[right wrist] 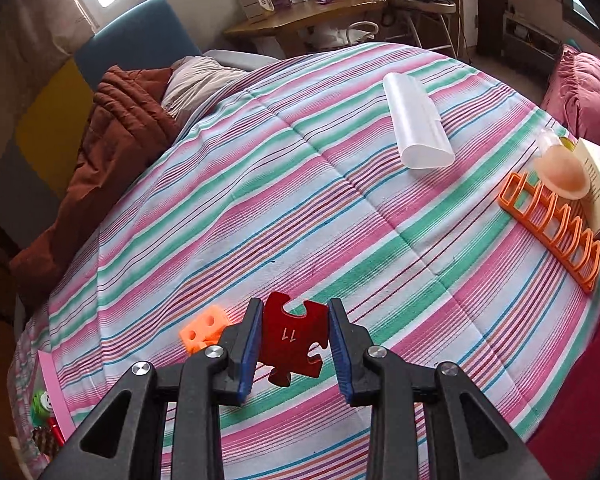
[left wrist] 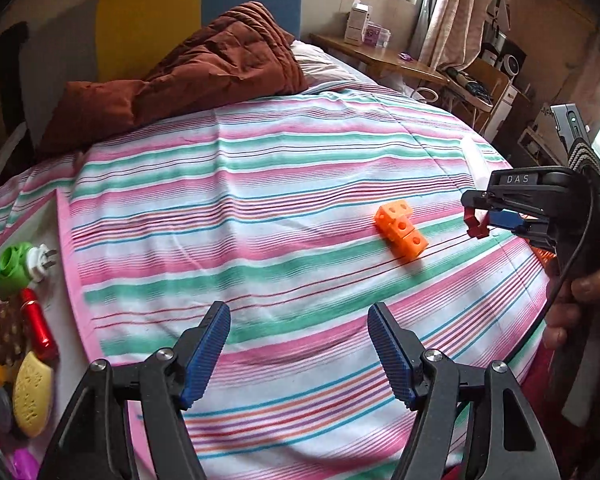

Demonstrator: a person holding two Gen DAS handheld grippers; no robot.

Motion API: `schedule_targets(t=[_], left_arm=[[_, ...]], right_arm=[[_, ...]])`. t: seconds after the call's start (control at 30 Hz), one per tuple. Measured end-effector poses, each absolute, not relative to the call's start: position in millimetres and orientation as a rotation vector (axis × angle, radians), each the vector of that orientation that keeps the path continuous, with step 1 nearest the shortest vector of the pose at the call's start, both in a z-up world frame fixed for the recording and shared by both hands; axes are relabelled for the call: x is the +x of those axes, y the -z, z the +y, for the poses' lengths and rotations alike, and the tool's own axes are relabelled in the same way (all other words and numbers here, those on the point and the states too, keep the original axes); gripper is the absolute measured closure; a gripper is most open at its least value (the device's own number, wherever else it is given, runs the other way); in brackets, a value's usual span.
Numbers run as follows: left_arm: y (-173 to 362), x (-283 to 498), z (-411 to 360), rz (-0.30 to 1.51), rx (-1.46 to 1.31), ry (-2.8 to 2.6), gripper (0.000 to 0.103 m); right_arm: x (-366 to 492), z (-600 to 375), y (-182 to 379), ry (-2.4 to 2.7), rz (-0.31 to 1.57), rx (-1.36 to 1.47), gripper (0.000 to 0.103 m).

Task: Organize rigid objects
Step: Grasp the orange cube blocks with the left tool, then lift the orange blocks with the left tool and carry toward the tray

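My right gripper [right wrist: 294, 334] is shut on a dark red puzzle piece [right wrist: 292, 338] marked 11, held above the striped bedspread [right wrist: 300, 200]. From the left wrist view the same red puzzle piece [left wrist: 476, 226] hangs in the right gripper [left wrist: 480, 224] at the right edge, just right of an orange block of joined cubes [left wrist: 400, 230] that lies on the striped bedspread [left wrist: 260, 200]. That orange block [right wrist: 202, 330] shows partly behind my right gripper's left finger. My left gripper [left wrist: 300, 344] is open over bare bedspread, nothing between its blue pads.
At the left edge lies a pile of items: a green plug piece [left wrist: 18, 264], a red tube [left wrist: 40, 328], a yellow insole-shaped piece [left wrist: 32, 394]. At right lie a white case [right wrist: 416, 126], an orange rack [right wrist: 556, 224] and a cream box [right wrist: 598, 188]. A brown quilt [left wrist: 204, 68] is at the bed's head.
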State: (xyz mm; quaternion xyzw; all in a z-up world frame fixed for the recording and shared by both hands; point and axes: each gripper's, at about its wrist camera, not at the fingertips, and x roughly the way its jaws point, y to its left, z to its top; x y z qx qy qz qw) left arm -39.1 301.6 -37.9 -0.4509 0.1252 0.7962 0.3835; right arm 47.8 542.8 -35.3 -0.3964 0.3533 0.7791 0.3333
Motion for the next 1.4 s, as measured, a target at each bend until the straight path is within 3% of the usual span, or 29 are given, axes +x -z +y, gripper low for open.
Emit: schedule_targets(t=[0.6,0.67,0.77,0.8,0.83,0.9,1.4], left_arm=[[77,-63,447,0.332,-1.272,-1.835,0.033],[85,-65,452,0.346,-1.259,-1.857,0.037],[85,-62,445,0.376,-1.197,-1.894,0.054],[84,-62,439,0.369,-1.194,-1.888,0.069],[82,-64,433,0.351,-1.200,-1.882,0.073],[82,-66,419,0.336,-1.218,-1.890,0.076],[78,-21,302,0.307,-1.203,-1.937,0.076]], right_arm=[[59,548,33,-2.081,1.055,-0.972,0.071],[59,548,33,-2.084,1.056,-0.963,0.071],[57,548,35,-2.091,1.070,-0.981,0.071],[55,548,35,-2.095,1.068,-0.990,0.071],[53,547,36,-2.101,1.062,-1.000,0.071],[47,543,38,-2.121,1.048,-1.042,0.071],[-3,488,67,-2.262,0.882,-1.505,0.072]])
